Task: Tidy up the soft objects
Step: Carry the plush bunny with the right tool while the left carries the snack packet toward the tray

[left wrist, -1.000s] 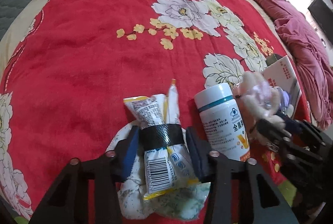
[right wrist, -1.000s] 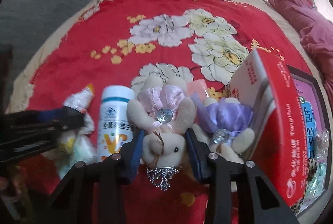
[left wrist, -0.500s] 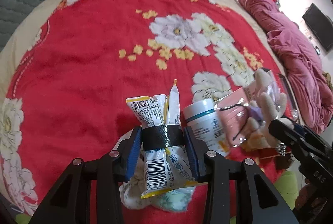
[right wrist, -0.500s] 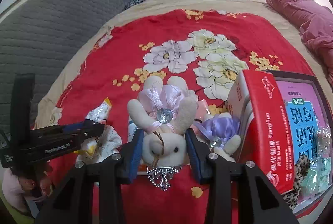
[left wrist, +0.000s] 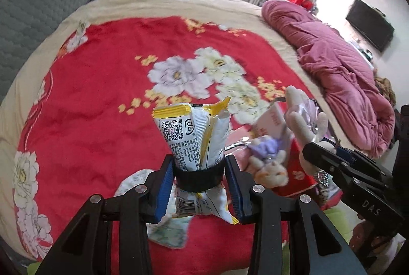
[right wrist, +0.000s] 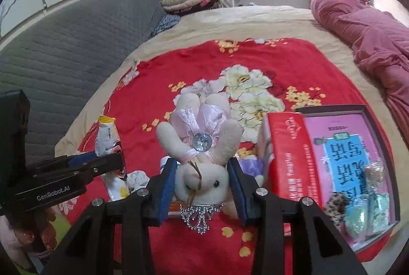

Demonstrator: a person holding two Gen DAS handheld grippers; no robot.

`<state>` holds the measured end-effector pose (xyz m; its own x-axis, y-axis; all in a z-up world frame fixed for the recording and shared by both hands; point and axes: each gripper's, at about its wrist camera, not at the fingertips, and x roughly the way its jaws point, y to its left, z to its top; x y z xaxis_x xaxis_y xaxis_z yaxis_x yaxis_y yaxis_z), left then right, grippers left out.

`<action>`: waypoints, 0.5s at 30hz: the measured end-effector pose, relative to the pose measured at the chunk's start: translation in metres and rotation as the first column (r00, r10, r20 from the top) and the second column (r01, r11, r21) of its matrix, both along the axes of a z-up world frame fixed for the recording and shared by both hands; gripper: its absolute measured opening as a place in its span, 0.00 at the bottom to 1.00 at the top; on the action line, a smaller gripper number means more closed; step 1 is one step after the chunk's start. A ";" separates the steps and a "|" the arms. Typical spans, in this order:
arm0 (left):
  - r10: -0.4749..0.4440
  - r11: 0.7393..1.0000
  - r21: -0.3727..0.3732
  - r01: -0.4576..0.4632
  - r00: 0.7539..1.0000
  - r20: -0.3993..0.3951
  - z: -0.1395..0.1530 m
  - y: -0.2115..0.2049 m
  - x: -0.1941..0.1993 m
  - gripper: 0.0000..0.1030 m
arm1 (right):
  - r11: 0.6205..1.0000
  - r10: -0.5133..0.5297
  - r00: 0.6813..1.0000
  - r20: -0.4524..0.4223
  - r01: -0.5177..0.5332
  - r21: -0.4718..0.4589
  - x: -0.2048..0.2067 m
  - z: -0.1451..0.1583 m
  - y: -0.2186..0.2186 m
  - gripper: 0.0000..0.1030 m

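Note:
My left gripper (left wrist: 199, 183) is shut on a white and yellow snack packet bundle (left wrist: 196, 136) bound by a black band, held up above the red bedspread. My right gripper (right wrist: 202, 185) is shut on a cream plush rabbit (right wrist: 202, 147) with a pink dress and a gem, also lifted. The rabbit (left wrist: 304, 121) and right gripper (left wrist: 332, 162) show at the right of the left wrist view. A second plush in purple (left wrist: 268, 162) lies below. The packet (right wrist: 106, 136) shows at the left of the right wrist view.
A red carton (right wrist: 288, 154) stands beside an open box (right wrist: 368, 111) with a pink and blue packet and small soft items. A floral cloth (left wrist: 166, 231) lies under the left gripper. A pink quilt (left wrist: 332, 65) lies at the bed's right. A grey headboard (right wrist: 64, 50) stands left.
Both grippers have risen from the bedspread with their loads. The views now tilt up toward the room. The white bottle has dropped almost out of sight.

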<state>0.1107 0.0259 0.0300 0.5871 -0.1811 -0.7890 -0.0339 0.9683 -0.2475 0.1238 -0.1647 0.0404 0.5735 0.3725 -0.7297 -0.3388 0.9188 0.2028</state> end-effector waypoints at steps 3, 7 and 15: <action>-0.023 1.000 0.007 0.023 0.999 0.023 0.012 -0.015 -0.004 0.40 | 0.999 -0.028 0.999 0.019 0.028 0.016 -0.004 0.010 -0.016 0.40; -0.062 0.998 0.018 0.061 0.997 0.044 0.024 -0.036 -0.007 0.40 | 0.996 -0.079 0.996 0.046 0.078 0.035 -0.011 0.023 -0.042 0.40; -0.140 0.990 0.022 0.139 0.988 0.070 0.042 -0.081 -0.008 0.40 | 0.979 -0.197 0.978 0.074 0.193 0.059 -0.022 0.041 -0.104 0.40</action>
